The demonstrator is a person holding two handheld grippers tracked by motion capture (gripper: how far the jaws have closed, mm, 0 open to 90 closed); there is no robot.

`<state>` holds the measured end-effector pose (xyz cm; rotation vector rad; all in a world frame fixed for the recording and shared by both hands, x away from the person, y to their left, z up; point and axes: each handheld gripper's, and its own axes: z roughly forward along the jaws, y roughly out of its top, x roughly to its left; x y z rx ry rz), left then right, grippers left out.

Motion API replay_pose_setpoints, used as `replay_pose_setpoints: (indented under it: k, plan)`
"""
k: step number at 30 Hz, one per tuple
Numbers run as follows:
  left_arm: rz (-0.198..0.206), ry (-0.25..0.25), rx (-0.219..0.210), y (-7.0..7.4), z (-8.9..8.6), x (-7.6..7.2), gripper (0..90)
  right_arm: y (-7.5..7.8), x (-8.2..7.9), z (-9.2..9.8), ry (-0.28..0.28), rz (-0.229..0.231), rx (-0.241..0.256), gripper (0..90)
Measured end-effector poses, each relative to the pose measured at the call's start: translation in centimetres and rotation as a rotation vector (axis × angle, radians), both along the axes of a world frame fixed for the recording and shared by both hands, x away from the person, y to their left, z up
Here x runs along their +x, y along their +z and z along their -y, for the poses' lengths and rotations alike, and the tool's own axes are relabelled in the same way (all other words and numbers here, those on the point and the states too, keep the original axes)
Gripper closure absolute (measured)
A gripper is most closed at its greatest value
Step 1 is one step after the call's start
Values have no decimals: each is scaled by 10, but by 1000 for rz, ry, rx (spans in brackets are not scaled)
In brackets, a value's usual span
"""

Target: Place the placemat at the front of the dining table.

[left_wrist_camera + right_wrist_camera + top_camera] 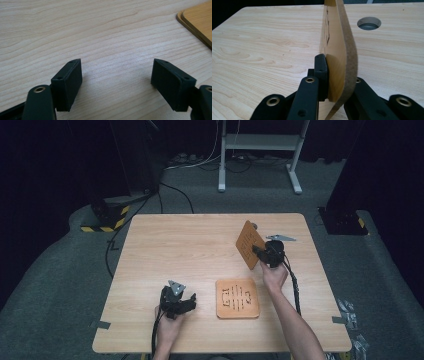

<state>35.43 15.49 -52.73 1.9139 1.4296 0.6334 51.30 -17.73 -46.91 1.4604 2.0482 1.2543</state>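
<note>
An orange wooden board (248, 244) with cut-out slots is held up on edge above the right part of the table. My right gripper (261, 252) is shut on its lower edge. In the right gripper view the board (337, 47) stands edge-on between the jaws. A second orange board (237, 298) with dark cut-outs lies flat near the table's front middle; its corner (197, 23) shows in the left gripper view. My left gripper (186, 303) rests open just left of it, its pads (68, 82) wide apart over bare wood.
The light wooden table (190, 245) has a round cable hole (369, 23) near its far right edge. A white metal frame (260, 150) stands on the grey carpet behind the table. Cables trail on the floor at left.
</note>
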Motion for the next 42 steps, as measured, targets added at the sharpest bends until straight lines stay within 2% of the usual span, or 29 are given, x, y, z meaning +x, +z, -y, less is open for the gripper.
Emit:
replay_pose_setpoints:
  k: [3, 8, 13, 16, 19, 22, 27, 35, 42]
  plan:
    - [0, 0, 0, 0, 0, 0, 249, 1, 1, -1, -6, -6, -8, 840]
    - [0, -4, 2, 0, 0, 0, 249, 0, 0, 0, -17, -5, 0, 766]
    - [2, -10, 4, 0, 0, 0, 249, -2, 0, -3, -10, -16, -20, 741]
    - [1, -9, 4, 0, 0, 0, 249, -5, 2, -4, -10, -37, -26, 678]
    - [1, -10, 4, 0, 0, 0, 249, -6, 2, -7, -15, -35, -42, 629]
    - [1, -10, 4, 0, 0, 0, 249, -6, 3, -8, -17, -30, -39, 623]
    - [1, -10, 4, 0, 0, 0, 249, -6, 5, -11, -1, -53, -50, 590]
    - [1, -10, 5, 0, 0, 0, 249, -9, 7, -17, 11, -65, -66, 538]
    - [1, -9, 4, 0, 0, 0, 249, -10, 8, -20, -7, -57, -92, 496]
